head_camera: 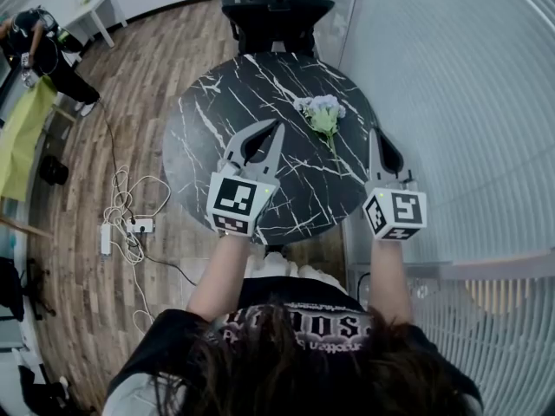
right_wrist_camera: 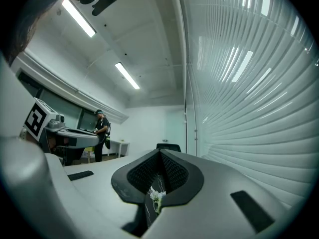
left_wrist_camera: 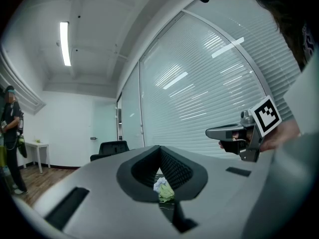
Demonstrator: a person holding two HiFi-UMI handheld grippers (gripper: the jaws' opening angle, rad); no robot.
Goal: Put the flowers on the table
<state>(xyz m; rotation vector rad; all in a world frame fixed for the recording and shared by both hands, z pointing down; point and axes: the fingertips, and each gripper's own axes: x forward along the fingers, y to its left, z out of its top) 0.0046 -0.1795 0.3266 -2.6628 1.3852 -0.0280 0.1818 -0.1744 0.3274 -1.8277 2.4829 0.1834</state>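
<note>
A small bunch of flowers (head_camera: 322, 113), pale blossoms on a green stem, lies on the round black marble table (head_camera: 217, 120), right of its middle. My left gripper (head_camera: 277, 126) hovers over the table's near part, just left of the bunch, its jaws closed tip to tip with nothing held. At the table's right rim my right gripper (head_camera: 375, 133) is shut and empty too. Both gripper views show the flowers (left_wrist_camera: 162, 188) (right_wrist_camera: 156, 197) small and low, through the gap behind the closed tips. In the left gripper view the right gripper (left_wrist_camera: 234, 133) shows from the side.
A black office chair (head_camera: 276, 11) stands at the table's far edge. A frosted glass wall with blinds (head_camera: 468, 102) runs close along the right. Cables and a power strip (head_camera: 130, 224) lie on the wood floor at the left. A person (head_camera: 39, 50) stands far left.
</note>
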